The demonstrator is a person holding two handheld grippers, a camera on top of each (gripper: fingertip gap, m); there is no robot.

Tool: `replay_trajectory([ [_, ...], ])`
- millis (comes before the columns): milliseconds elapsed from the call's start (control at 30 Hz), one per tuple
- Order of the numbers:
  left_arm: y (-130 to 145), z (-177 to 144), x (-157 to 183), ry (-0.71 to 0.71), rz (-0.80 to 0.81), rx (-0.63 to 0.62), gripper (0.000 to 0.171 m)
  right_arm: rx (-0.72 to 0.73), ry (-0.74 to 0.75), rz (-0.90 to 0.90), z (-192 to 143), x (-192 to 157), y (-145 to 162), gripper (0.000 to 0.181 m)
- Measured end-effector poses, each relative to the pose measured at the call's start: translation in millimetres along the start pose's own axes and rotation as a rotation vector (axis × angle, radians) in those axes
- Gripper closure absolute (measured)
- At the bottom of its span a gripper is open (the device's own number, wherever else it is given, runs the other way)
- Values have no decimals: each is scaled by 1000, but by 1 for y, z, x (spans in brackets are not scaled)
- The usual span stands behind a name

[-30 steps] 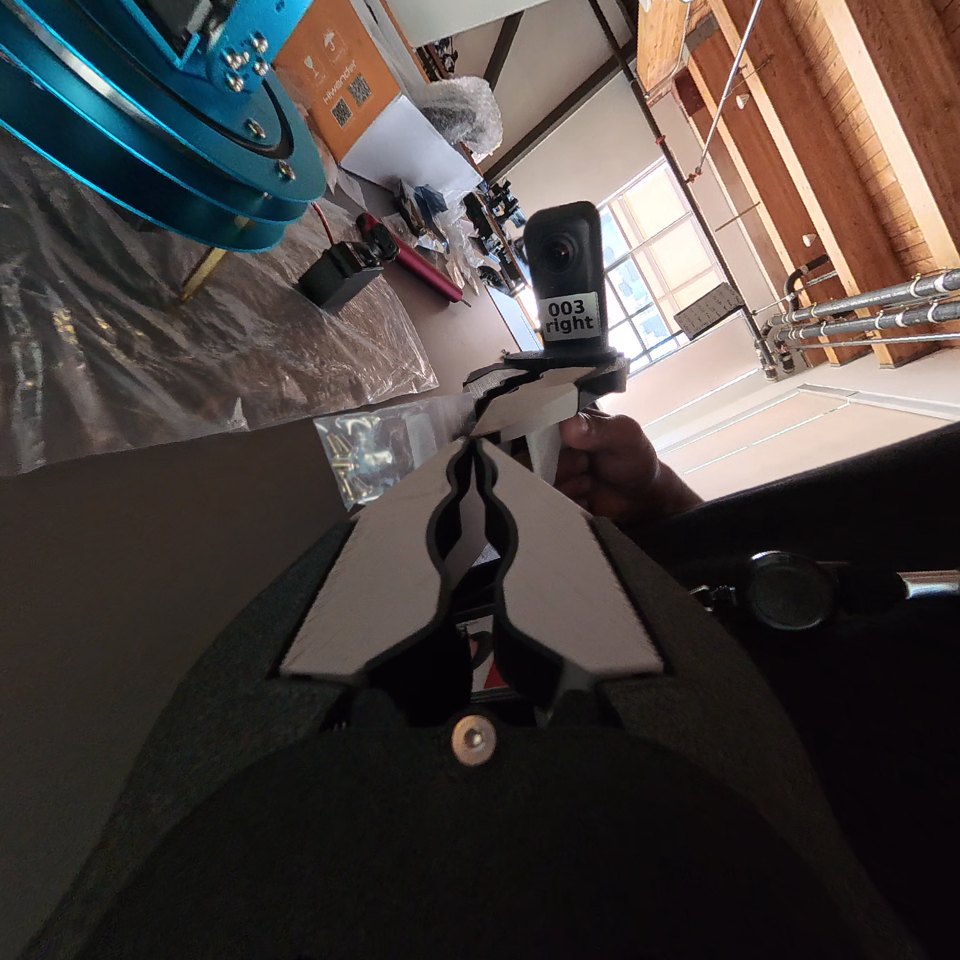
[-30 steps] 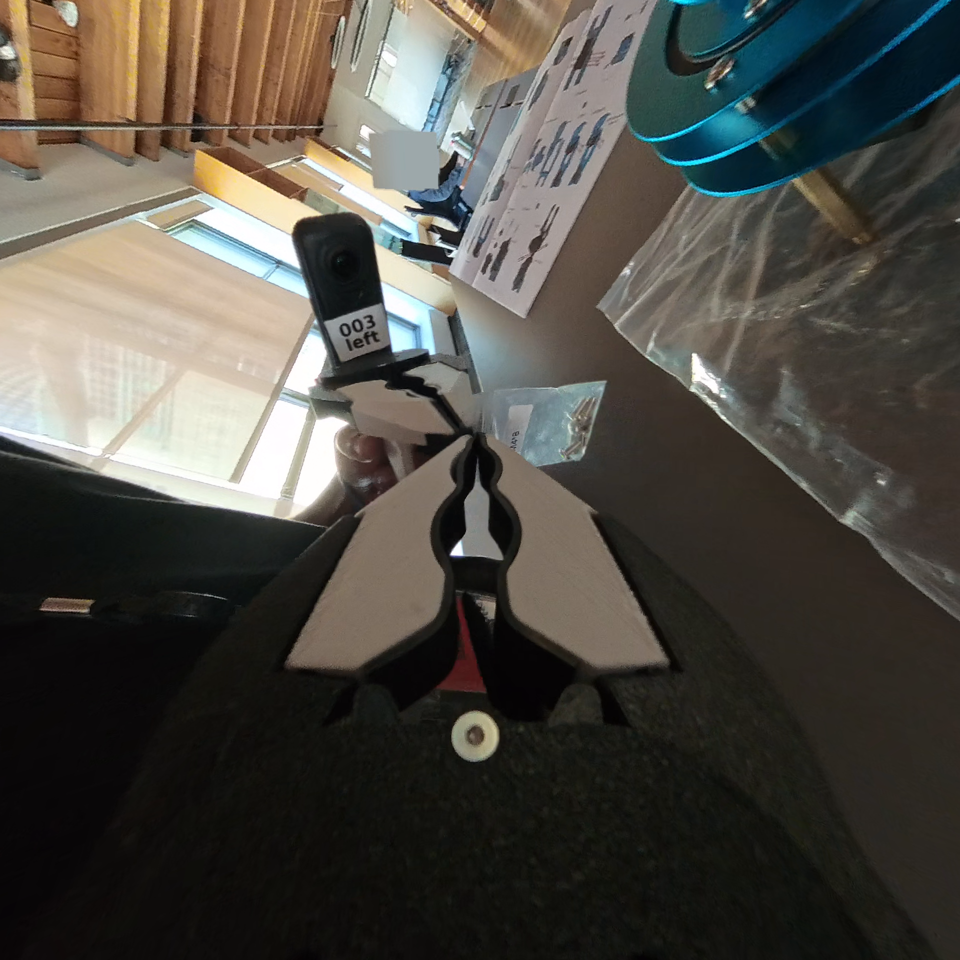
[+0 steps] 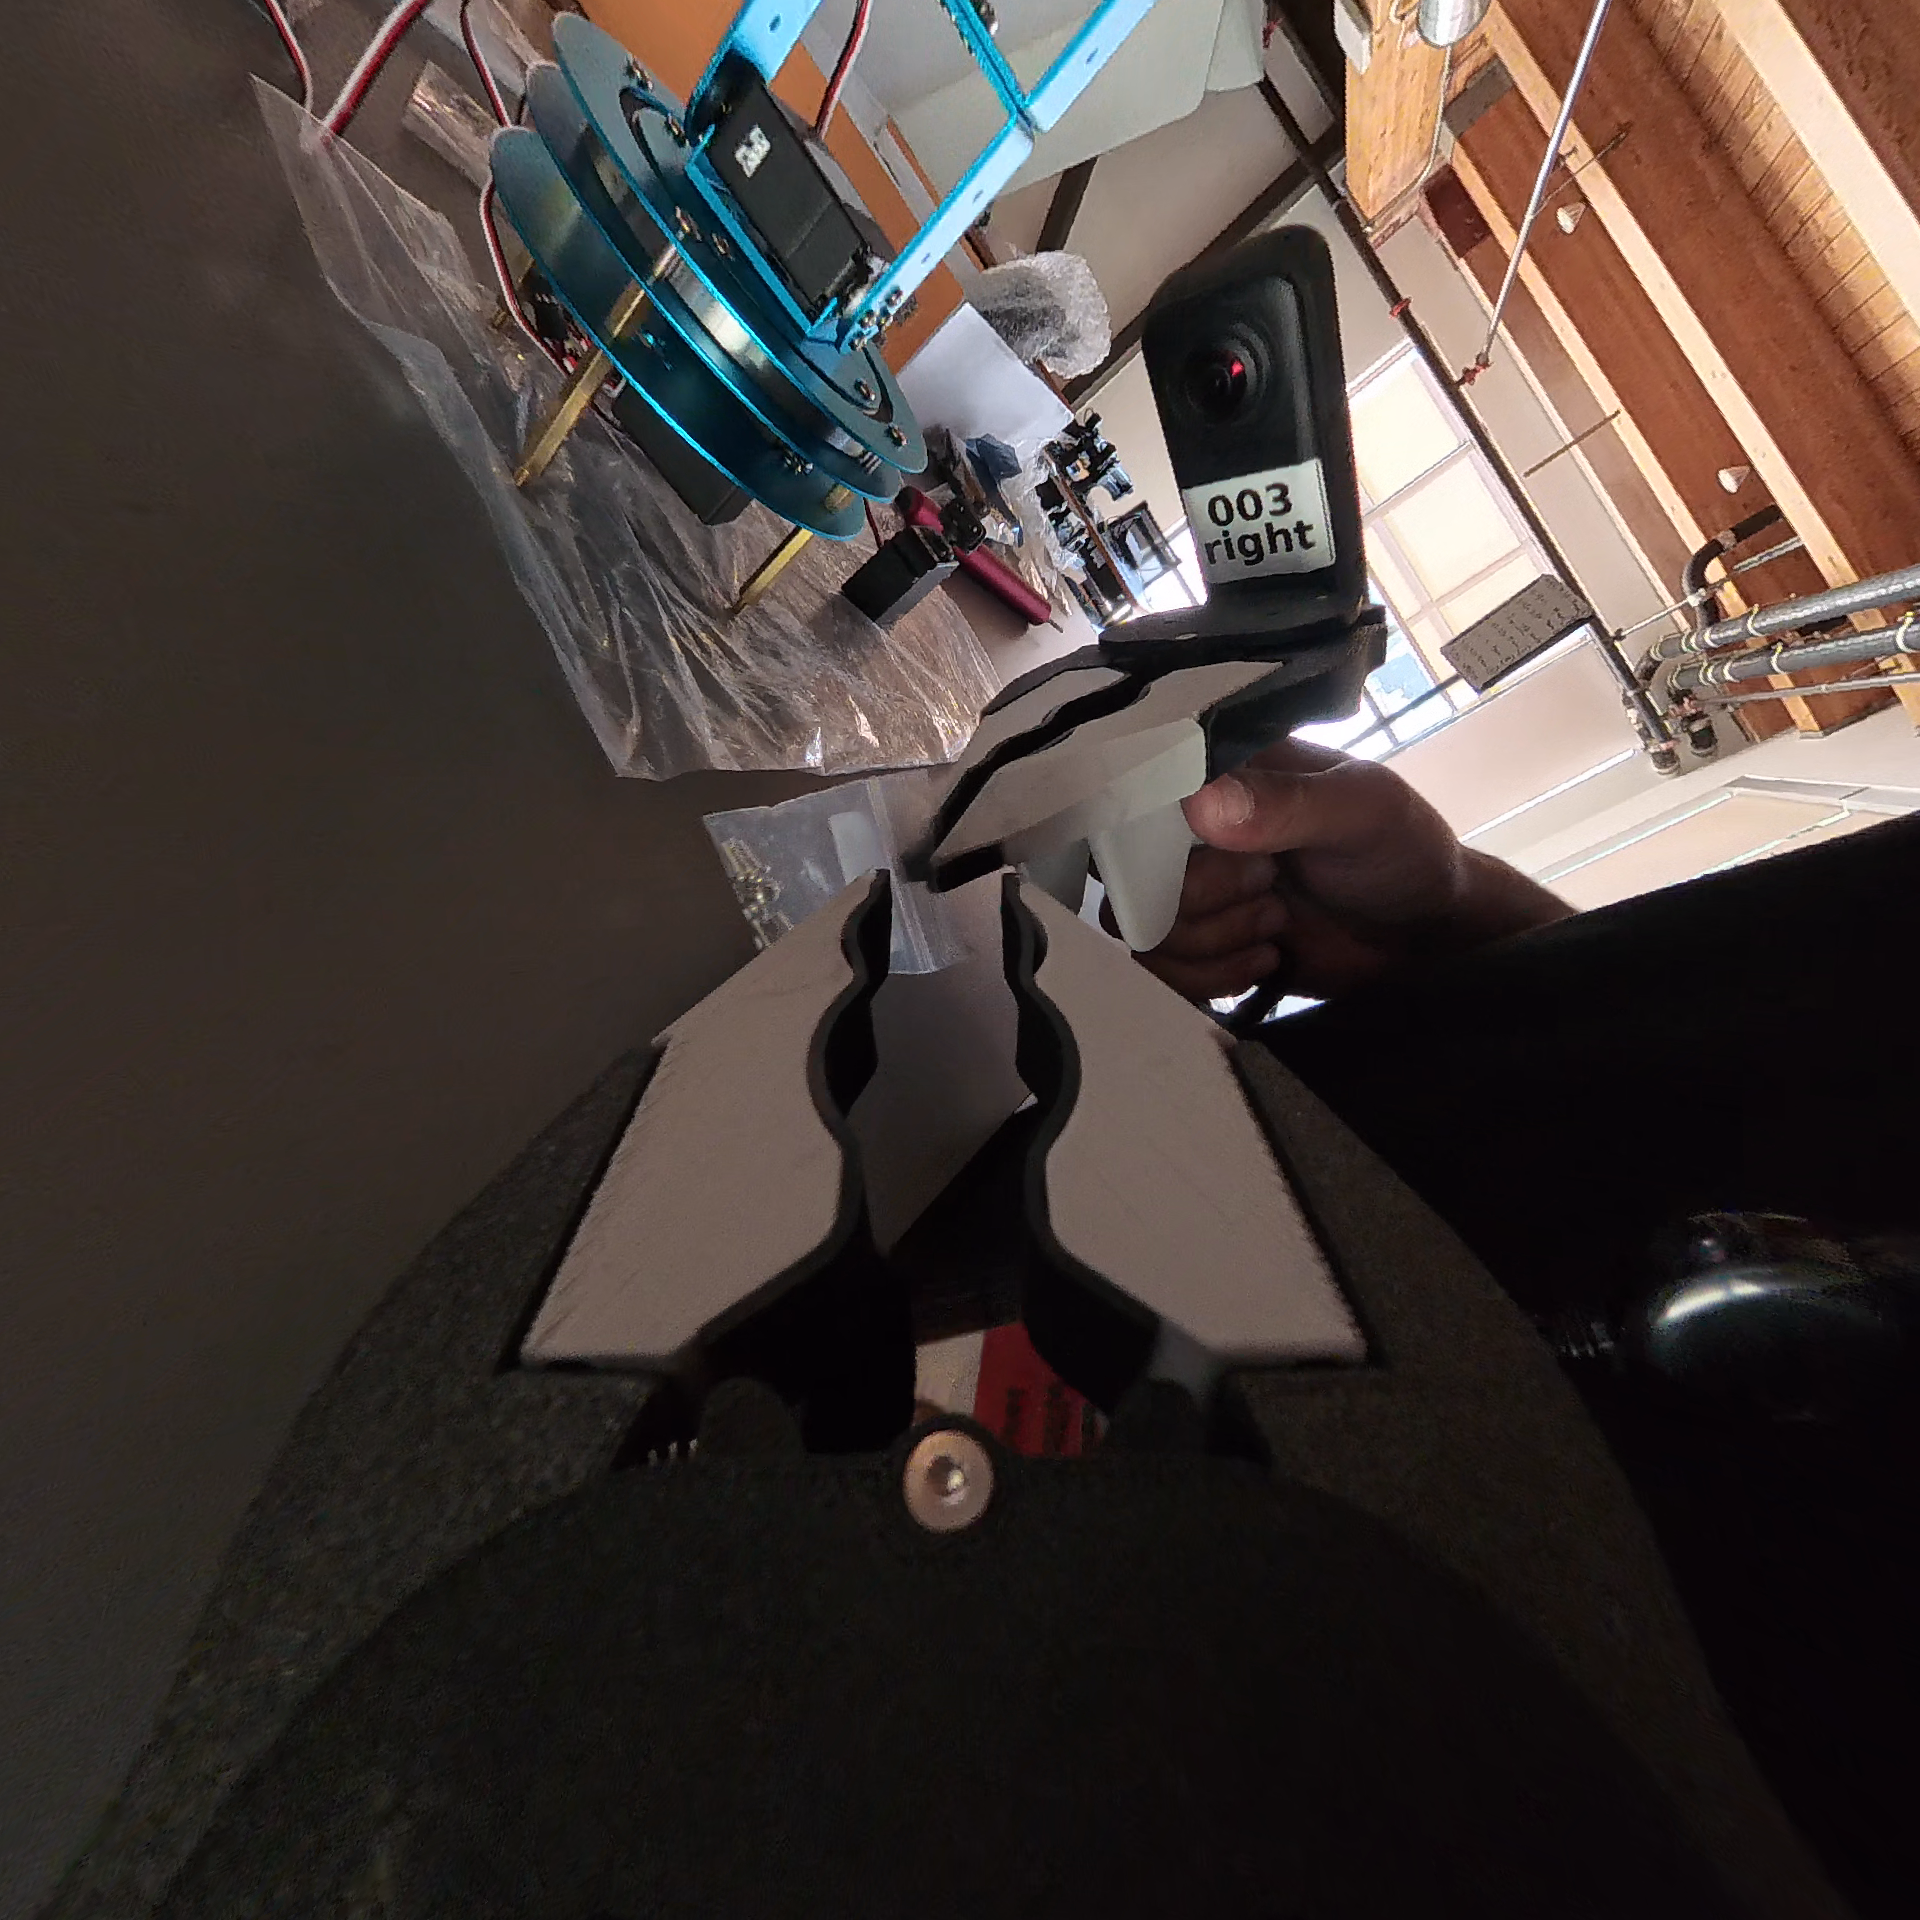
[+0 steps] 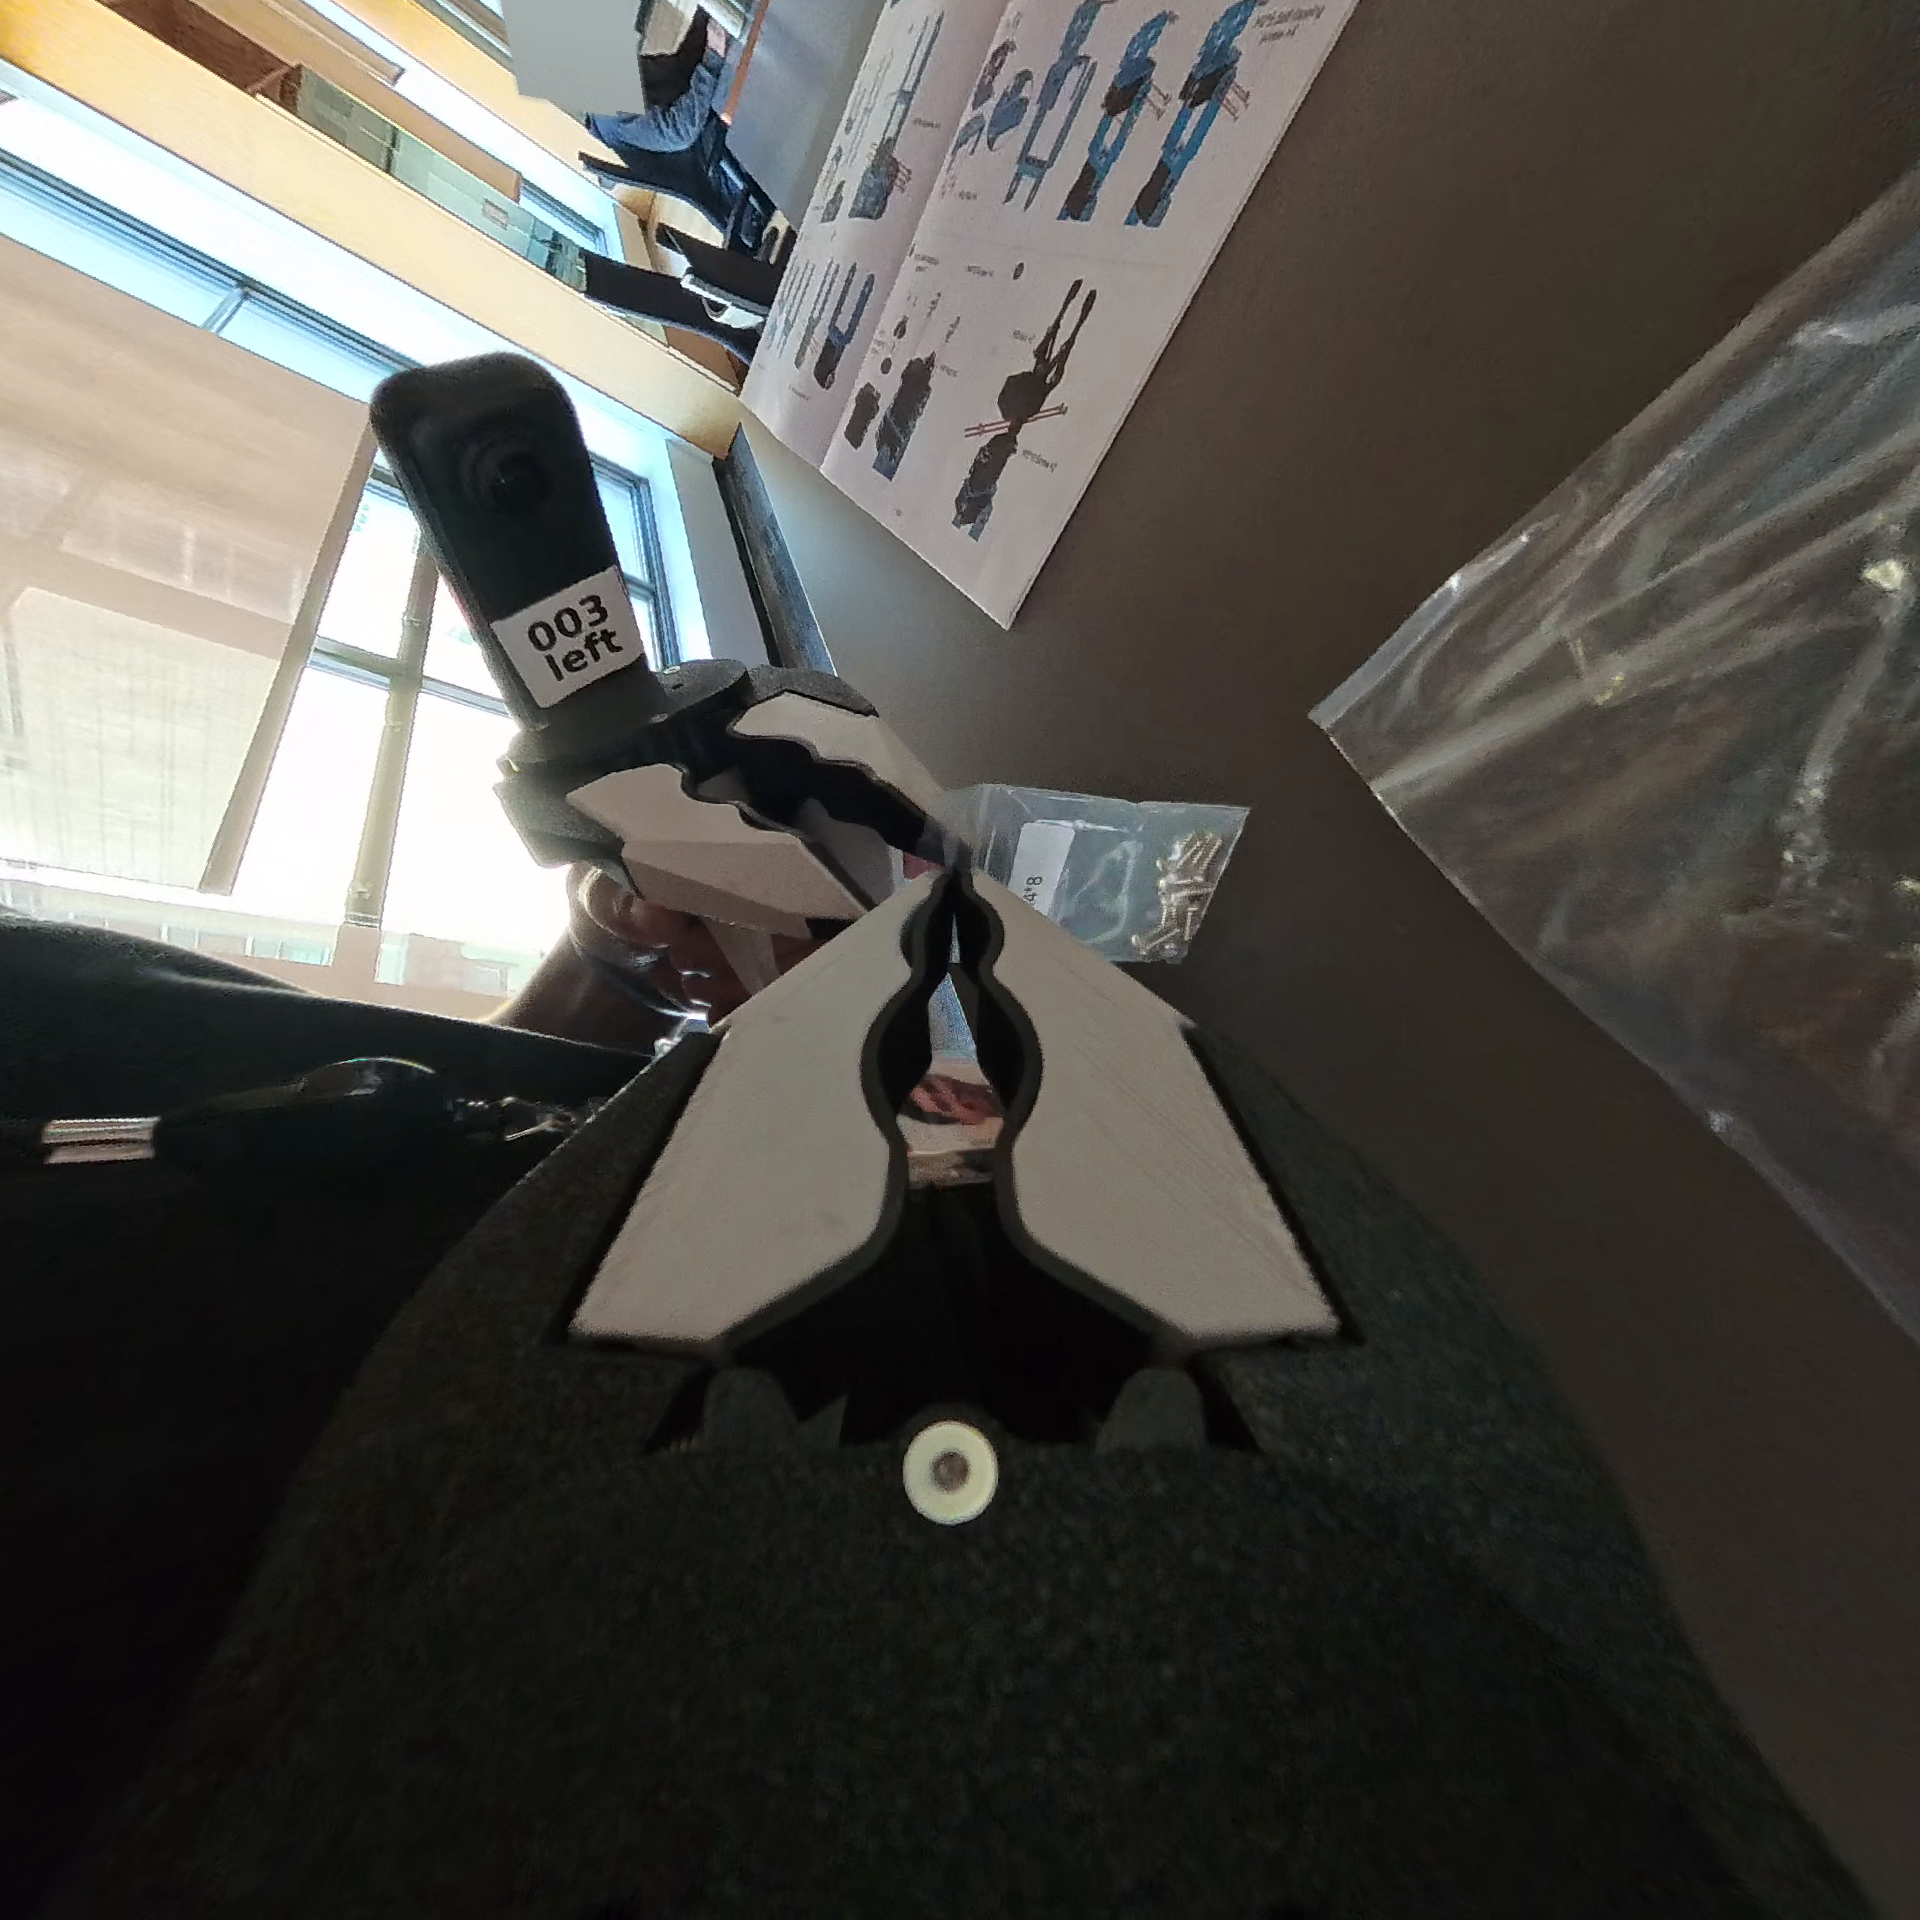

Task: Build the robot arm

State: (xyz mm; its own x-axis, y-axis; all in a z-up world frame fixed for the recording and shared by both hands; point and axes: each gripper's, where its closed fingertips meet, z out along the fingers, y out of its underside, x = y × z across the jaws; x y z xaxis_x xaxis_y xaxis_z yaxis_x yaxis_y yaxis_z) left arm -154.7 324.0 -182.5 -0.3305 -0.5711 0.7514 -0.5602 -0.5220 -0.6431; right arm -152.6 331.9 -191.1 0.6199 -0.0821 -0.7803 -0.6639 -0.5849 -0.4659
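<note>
The dark table (image 3: 260,831) runs off to the left of the left tongs (image 3: 948,894) and to the right of the right tongs (image 4: 951,883). A large crumpled plastic sheet (image 4: 1662,727) lies ahead and to the right of the right tongs. On it stands a blue disc assembly (image 3: 727,395), now farther from the left tongs than a second ago. A printed instruction sheet (image 4: 987,312) lies far ahead of the right tongs. The two tongs meet tip to tip. The left pair, pinched shut a second ago, now stands part open and grips nothing. The right pair is closed, its tips pinching the near edge of a small clear bag (image 4: 1101,862), whose corner reaches between the left fingers. Small screws (image 4: 1179,894) sit at the bag's far end.
</note>
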Motion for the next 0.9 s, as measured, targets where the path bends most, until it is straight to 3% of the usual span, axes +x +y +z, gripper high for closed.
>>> replay_trajectory([
  [533, -6, -29, -5, 57, -7, -12, 150, 18, -4, 3, 30, -16, -5, 181],
  [900, -6, -11, 3, 57, 13, -54, 159, 75, -33, 21, 9, -14, -4, 181],
])
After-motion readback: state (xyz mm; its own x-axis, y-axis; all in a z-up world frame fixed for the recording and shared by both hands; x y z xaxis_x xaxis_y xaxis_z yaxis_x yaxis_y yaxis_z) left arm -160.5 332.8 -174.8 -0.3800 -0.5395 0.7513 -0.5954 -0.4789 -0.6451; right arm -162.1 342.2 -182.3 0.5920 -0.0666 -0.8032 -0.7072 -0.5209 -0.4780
